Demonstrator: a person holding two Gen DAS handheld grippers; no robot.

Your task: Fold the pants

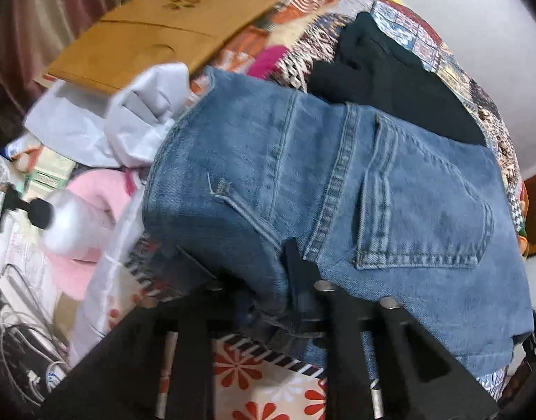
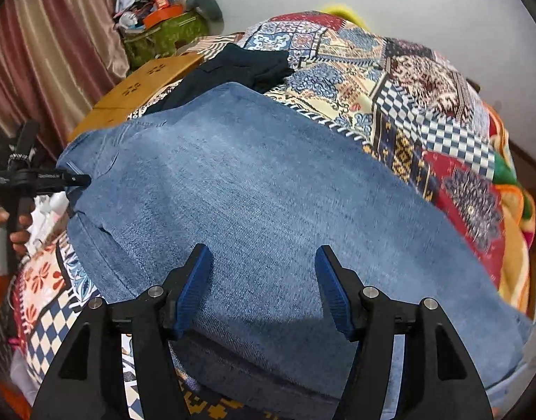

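1. Patchwork bedspread covers the bed where the work is going on, with a striped curtain behind and a flat cardboard box lying at the far side
2. Spread across the bedspread are the blue jeans, already doubled over, faded denim with a back pocket and thick seams facing up; a black garment lies just beyond them
3. To my eye the fold is partway done; the next fold would go best if the gripped edge is carried over level and the layers are kept square before letting go
4. Left gripper has its jaws closed on a bunched edge of the jeans near the seat seam
5. Right gripper hovers over the leg fabric, blue pads wide apart, gripping nothing
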